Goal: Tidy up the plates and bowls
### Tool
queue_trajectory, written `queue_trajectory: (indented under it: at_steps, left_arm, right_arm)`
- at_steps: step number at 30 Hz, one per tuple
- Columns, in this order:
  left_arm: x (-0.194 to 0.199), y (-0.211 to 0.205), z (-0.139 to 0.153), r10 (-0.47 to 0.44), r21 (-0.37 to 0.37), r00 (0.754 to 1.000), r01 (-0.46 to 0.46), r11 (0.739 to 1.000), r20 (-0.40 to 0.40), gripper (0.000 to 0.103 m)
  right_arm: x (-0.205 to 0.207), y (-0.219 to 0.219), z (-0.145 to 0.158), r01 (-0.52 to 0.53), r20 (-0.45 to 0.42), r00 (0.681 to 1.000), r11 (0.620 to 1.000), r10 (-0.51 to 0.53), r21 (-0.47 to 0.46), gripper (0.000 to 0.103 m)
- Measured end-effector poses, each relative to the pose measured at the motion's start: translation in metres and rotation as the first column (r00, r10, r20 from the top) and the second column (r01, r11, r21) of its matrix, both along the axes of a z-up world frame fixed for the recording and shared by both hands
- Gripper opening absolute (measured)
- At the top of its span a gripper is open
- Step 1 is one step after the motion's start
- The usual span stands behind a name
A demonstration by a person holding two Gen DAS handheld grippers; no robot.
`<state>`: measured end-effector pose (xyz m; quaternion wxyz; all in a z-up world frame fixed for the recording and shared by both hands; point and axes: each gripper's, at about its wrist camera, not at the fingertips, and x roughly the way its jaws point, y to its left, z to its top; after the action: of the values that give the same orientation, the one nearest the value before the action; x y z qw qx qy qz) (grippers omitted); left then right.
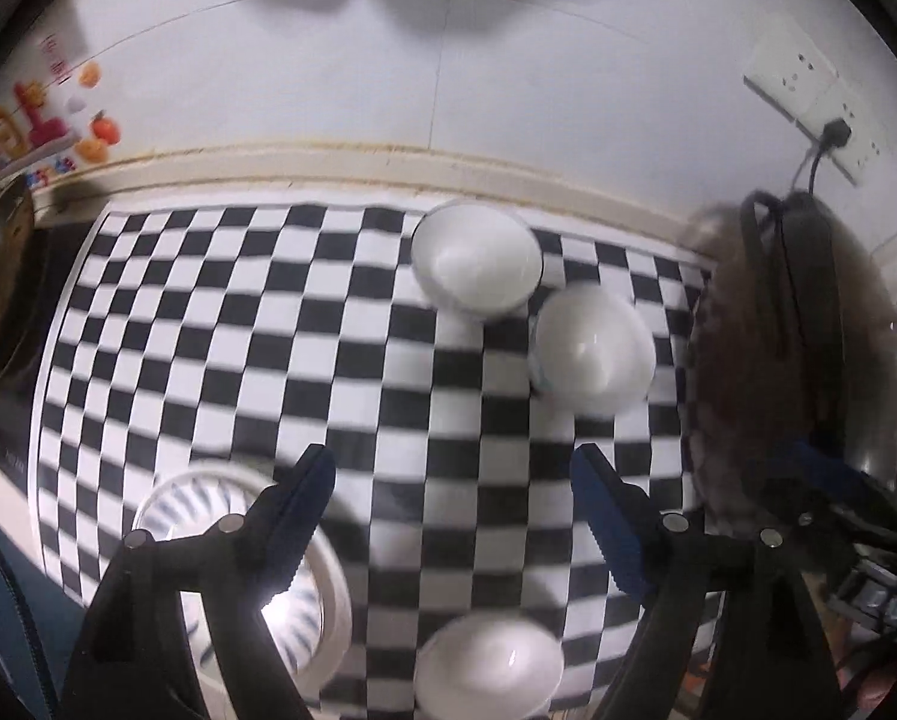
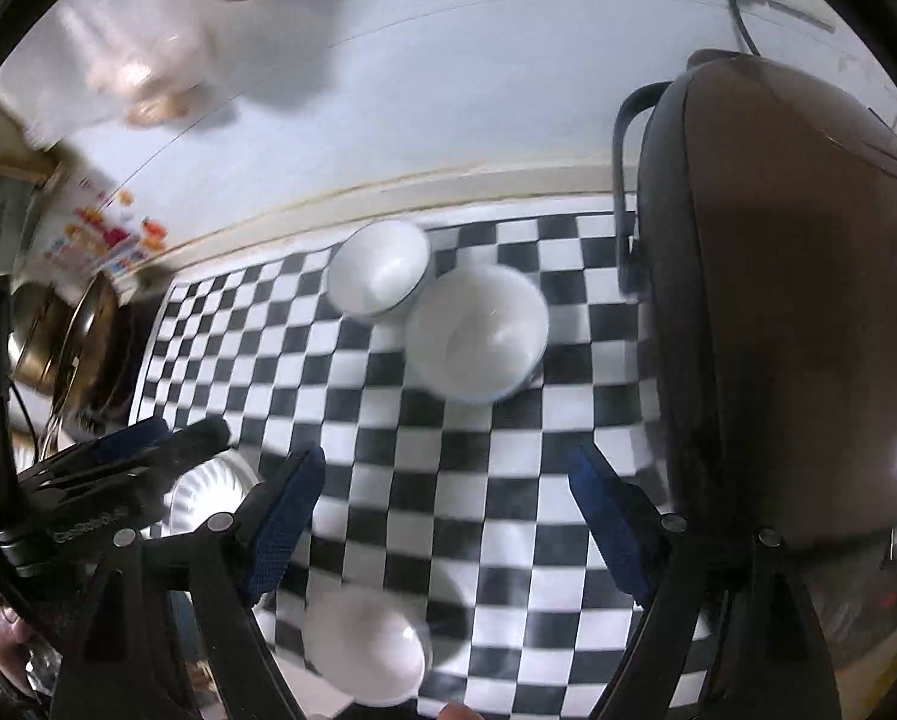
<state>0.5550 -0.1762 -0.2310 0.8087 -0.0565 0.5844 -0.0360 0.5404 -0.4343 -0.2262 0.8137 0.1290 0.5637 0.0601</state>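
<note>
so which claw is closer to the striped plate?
Left. The left claw hangs open with one finger over the striped plate; the right claw sits farther right, over the checkered mat.

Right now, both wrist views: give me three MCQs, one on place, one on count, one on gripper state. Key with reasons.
1. Where does the ribbed plate lie, seen from the left wrist?
A. under the left gripper's left finger
B. against the back wall
C. inside a bowl

2. How many white bowls sit on the checkered mat?
A. one
B. three
C. five

3. How do the two grippers stand?
A. both shut on bowls
B. left shut, right open
C. both open, holding nothing

Key:
1 A, the plate shows at lower left beneath that finger.
2 B, two bowls touch near the wall, the far bowl and the larger bowl, and a near bowl sits at the front edge.
3 C, wide gaps show only mat between the fingers of the left gripper and the right gripper.
</note>
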Motion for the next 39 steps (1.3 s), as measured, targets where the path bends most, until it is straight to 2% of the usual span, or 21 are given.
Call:
queue_trajectory:
  at_steps: [2,5,8,17,20,22,25,28,30,32,33,35,39]
  left_arm:
    - [0.017,-0.003,-0.006,-0.017,-0.016,1.0,0.016,1.0,-0.014,0.08]
    - [0.043,-0.013,-0.022,-0.059,-0.061,0.997,0.055,0.997,-0.056,0.08]
    - [0.063,-0.015,-0.036,-0.067,-0.078,0.994,0.061,0.995,-0.084,0.072]
    - [0.112,0.025,-0.066,-0.001,-0.151,0.99,-0.021,0.988,-0.143,0.071]
    - [0.127,0.031,-0.082,-0.004,-0.172,0.985,-0.026,0.985,-0.173,0.067]
    - [0.138,0.034,-0.094,-0.005,-0.178,0.98,-0.031,0.984,-0.198,0.066]
    - [0.15,0.038,-0.113,-0.014,-0.218,0.972,-0.038,0.975,-0.235,0.066]
    - [0.162,0.042,-0.131,-0.015,-0.253,0.964,-0.054,0.966,-0.264,0.057]
    - [0.168,0.043,-0.141,-0.024,-0.283,0.958,-0.061,0.957,-0.286,0.042]
    - [0.174,0.042,-0.148,-0.03,-0.301,0.953,-0.065,0.951,-0.3,0.034]
    - [0.178,0.04,-0.153,-0.033,-0.303,0.952,-0.064,0.951,-0.305,0.032]
    - [0.183,0.036,-0.159,-0.051,-0.305,0.95,-0.048,0.951,-0.307,0.031]
    - [0.187,0.027,-0.17,-0.093,-0.29,0.943,-0.004,0.957,-0.319,0.019]
  right_arm:
    - [0.015,0.0,-0.007,0.037,-0.013,0.999,0.998,-0.038,-0.051,0.085]
    - [0.028,0.012,-0.014,0.033,-0.018,0.999,0.996,-0.034,-0.088,0.085]
    - [0.043,0.021,-0.026,0.042,-0.053,0.998,0.997,-0.046,-0.061,0.084]
    - [0.115,0.039,-0.064,0.062,-0.134,0.989,0.997,-0.066,-0.036,0.082]
    - [0.148,0.049,-0.083,0.038,-0.173,0.984,0.998,-0.046,-0.052,0.082]
    - [0.166,0.054,-0.094,0.023,-0.2,0.979,0.997,-0.036,-0.067,0.077]
    - [0.188,0.054,-0.115,0.035,-0.252,0.967,0.998,-0.045,-0.042,0.077]
    - [0.206,0.056,-0.132,0.041,-0.282,0.959,0.999,-0.043,-0.014,0.071]
    - [0.215,0.059,-0.14,0.035,-0.284,0.958,0.999,-0.039,-0.018,0.067]
    - [0.225,0.064,-0.15,0.022,-0.309,0.951,0.999,-0.028,-0.025,0.062]
    - [0.23,0.066,-0.157,0.018,-0.329,0.944,1.0,-0.021,-0.012,0.057]
    - [0.237,0.074,-0.169,-0.008,-0.354,0.935,1.0,0.0,-0.02,0.056]
    - [0.245,0.085,-0.191,-0.038,-0.399,0.916,0.999,0.022,-0.032,0.037]
